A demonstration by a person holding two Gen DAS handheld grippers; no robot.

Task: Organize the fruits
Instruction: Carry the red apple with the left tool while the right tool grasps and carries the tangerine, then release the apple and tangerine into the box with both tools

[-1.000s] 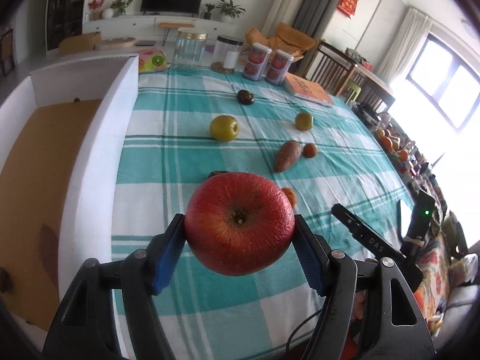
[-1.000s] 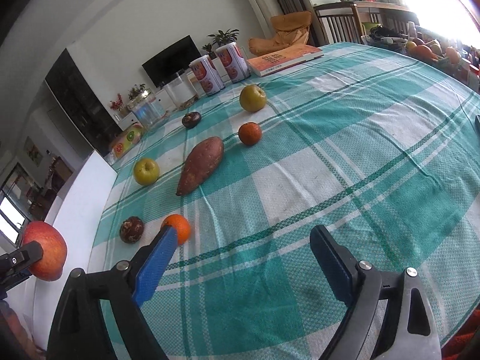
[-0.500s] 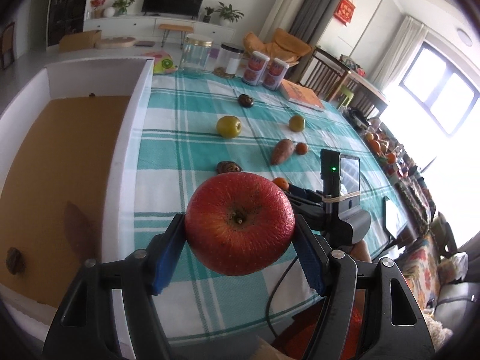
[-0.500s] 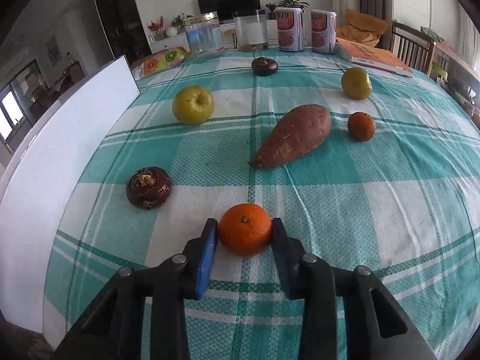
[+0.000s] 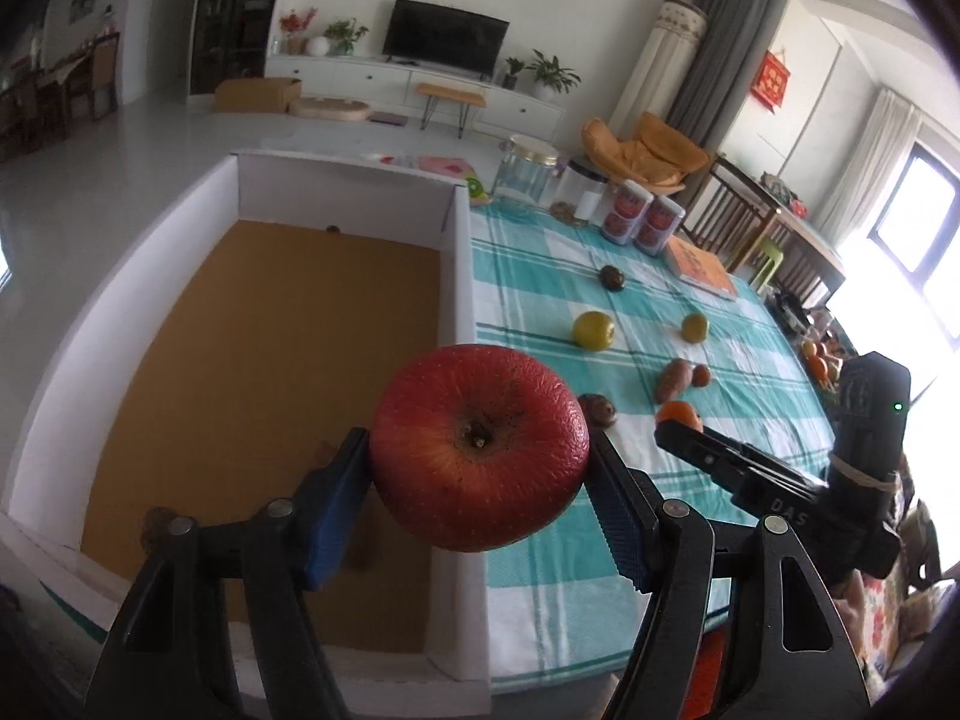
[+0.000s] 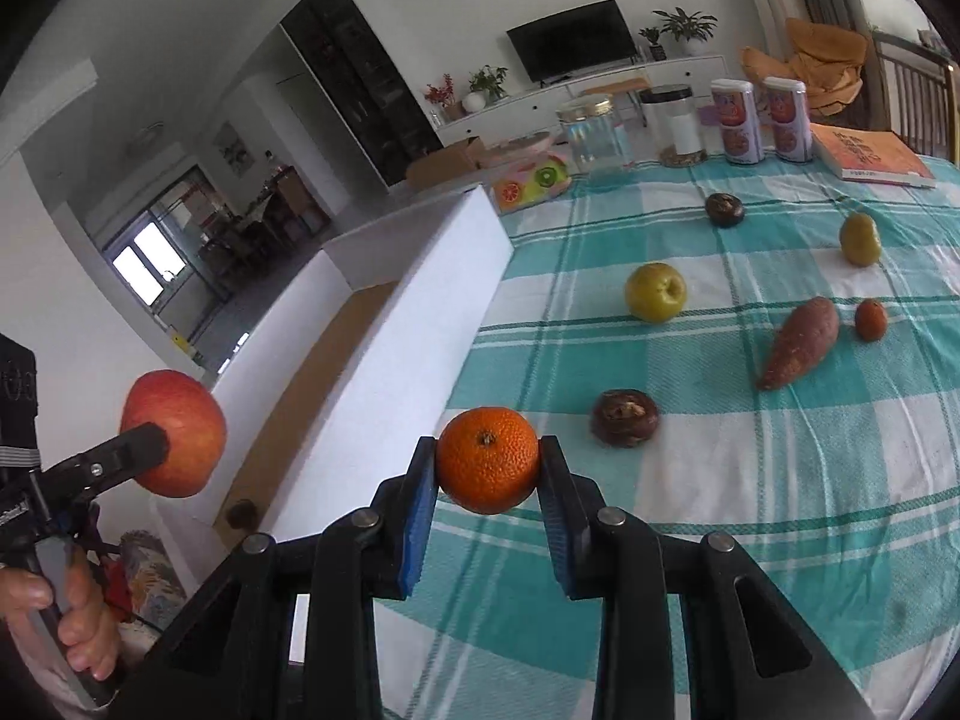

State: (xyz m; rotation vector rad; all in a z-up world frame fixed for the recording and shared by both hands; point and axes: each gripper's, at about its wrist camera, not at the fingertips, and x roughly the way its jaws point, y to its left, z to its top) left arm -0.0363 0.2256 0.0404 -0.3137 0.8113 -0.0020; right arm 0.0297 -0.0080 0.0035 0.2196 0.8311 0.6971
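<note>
My left gripper is shut on a red apple and holds it in the air over the near right corner of the white box with a brown floor. The apple also shows in the right wrist view. My right gripper is shut on an orange, lifted above the checked tablecloth beside the box wall. On the cloth lie a yellow-green apple, a sweet potato, a small orange, a yellow pear and two dark mangosteens.
Jars, two cans, an orange book and a fruit-print pack stand at the table's far edge. A small dark item lies in the box's near left corner. Chairs stand beyond the table's right side.
My left gripper has carried the apple left, over the box corner. My right gripper closed on the orange and has lifted it off the cloth toward the box.
</note>
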